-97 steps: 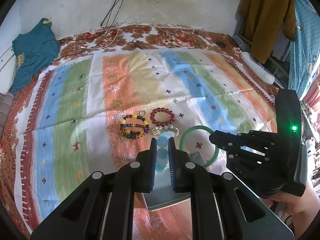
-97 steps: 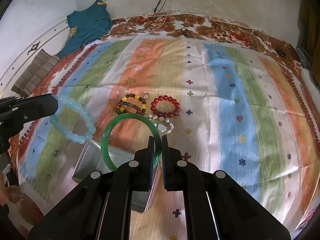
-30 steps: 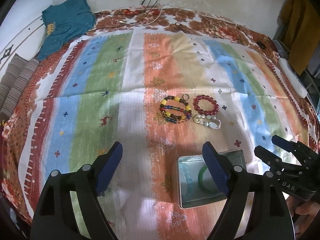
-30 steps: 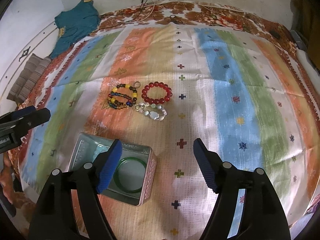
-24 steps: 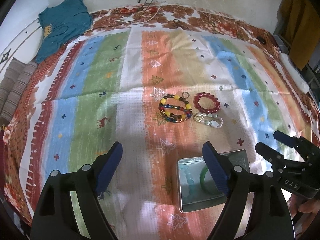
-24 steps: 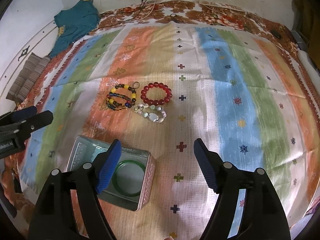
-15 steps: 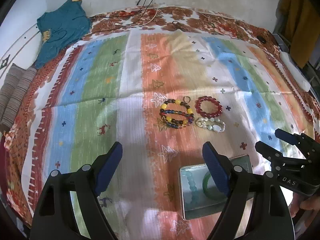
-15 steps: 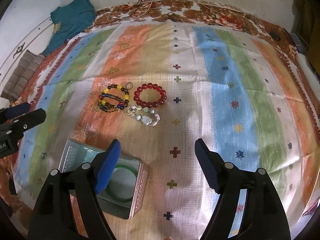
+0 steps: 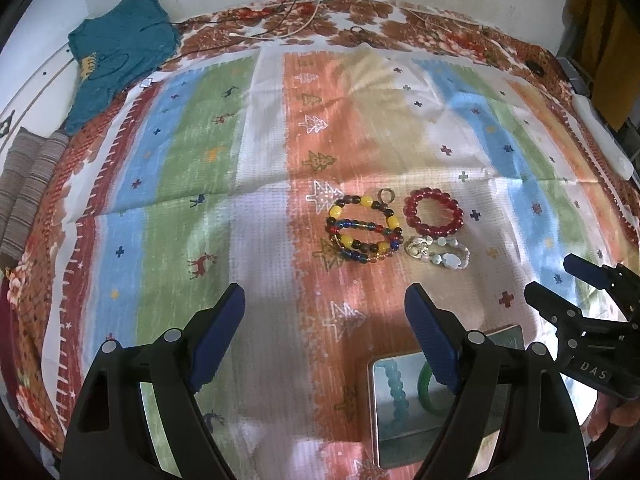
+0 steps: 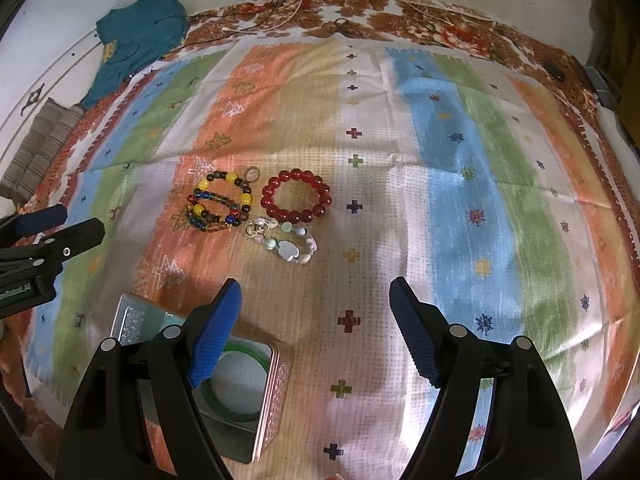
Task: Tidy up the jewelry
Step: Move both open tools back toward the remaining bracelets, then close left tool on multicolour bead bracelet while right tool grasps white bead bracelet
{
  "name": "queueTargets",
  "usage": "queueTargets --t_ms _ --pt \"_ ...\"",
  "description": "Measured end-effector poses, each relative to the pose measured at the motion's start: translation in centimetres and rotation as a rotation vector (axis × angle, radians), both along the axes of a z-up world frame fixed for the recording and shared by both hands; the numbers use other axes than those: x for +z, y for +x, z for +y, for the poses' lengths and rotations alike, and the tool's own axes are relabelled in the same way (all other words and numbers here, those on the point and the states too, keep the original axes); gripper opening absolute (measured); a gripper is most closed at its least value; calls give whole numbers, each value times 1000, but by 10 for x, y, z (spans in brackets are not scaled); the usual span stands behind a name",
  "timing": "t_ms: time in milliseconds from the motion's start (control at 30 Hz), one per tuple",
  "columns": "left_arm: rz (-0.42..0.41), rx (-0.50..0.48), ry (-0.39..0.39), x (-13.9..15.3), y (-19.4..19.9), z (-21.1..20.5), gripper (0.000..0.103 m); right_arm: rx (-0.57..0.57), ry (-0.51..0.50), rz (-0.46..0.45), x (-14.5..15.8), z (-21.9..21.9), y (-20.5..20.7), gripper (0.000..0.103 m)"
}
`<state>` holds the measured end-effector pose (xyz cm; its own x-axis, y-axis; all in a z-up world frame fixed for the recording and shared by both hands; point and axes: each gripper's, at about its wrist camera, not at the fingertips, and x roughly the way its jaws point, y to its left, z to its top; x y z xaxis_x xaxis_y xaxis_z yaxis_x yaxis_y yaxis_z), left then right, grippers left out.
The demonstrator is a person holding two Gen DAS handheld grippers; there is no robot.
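A square metal tin (image 9: pixel 404 436) (image 10: pixel 276 392) sits on the striped cloth and holds a green bangle (image 9: pixel 426 392) (image 10: pixel 240 396) and a pale blue bead bracelet (image 9: pixel 394 384). Beyond it lie a multicoloured bead bracelet (image 9: pixel 362 230) (image 10: pixel 220 202), a red bead bracelet (image 9: pixel 433 212) (image 10: pixel 296 194) and a clear and pale stone bracelet (image 9: pixel 438 254) (image 10: pixel 284 242). My left gripper (image 9: pixel 326 338) is open and empty, above the cloth left of the tin. My right gripper (image 10: pixel 314 330) is open and empty, above the tin's right side.
A teal garment (image 9: pixel 116 56) and cables (image 9: pixel 288 12) lie at the far edge of the bed. Folded striped cloth (image 9: pixel 28 188) is at the left. A white object (image 9: pixel 604 148) lies at the right edge.
Both grippers let go of the blue bracelet and green bangle, which now lie in the tin, and opened wide. Over the last second both have drawn back slightly.
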<state>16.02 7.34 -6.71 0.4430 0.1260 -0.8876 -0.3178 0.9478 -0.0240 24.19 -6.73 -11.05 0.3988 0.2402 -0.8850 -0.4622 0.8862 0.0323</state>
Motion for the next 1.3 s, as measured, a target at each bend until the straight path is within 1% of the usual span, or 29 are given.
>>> queueTargets --t_ms 400,833,900,1000,1233,1300 --pt "49 0 -14 -22 23 7 81 -12 -32 33 -21 6 20 76" --pt "86 -22 -14 -44 48 13 79 -7 -66 62 -41 17 38 76" --pt "97 -26 -17 -48 50 15 78 -10 -71 71 -45 18 41 76" --pt "117 -30 -25 -56 55 17 73 -3 -71 76 -46 21 44 76" --pt "119 -47 -34 -60 67 15 73 18 -74 103 -59 28 51 76" --pt "123 -49 -38 -62 70 15 71 19 -77 107 -61 30 53 76"
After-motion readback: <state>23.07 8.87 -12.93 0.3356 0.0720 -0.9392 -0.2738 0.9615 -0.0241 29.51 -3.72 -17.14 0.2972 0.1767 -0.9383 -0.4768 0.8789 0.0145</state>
